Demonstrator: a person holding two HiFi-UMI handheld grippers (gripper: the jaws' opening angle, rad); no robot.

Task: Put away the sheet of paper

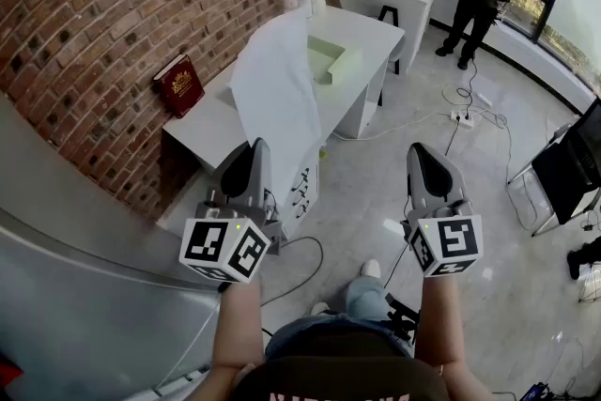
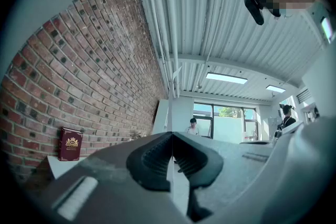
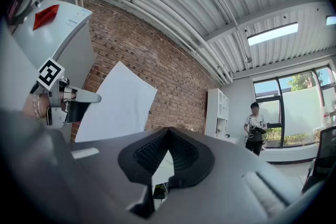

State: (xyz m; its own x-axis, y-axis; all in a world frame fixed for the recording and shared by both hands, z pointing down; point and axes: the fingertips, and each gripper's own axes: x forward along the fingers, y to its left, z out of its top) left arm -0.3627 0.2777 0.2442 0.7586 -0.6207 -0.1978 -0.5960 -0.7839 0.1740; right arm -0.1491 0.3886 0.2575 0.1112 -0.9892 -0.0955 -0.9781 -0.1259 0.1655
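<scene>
**A:** Where is the paper (image 1: 277,80)?

**B:** In the left tongs (image 1: 260,146). They are closed on its lower edge. In the head view the sheet stands up from their tips and spreads out in front of the white table (image 1: 202,134), hiding part of it.

**A:** How does it appear from the left tongs themselves?

**B:** Edge-on. The left gripper view shows the paper as a thin pale line that rises straight from the point where the two pads meet. More white shows lower down between the pads.

**A:** And the right tongs (image 1: 420,150)?

**B:** Closed and empty. In the right gripper view their tips touch, with nothing between them. They are held beside the left tongs, well apart from them, and do not touch the paper.

**A:** Do the right tongs see the sheet?

**B:** Yes. In their view the sheet is a broad white shape to the left, against the brick wall (image 3: 173,76), with the left tongs at its lower corner.

**A:** What else is on the table?

**B:** A red book (image 1: 178,84) leans against the wall at the table's near end.
</scene>
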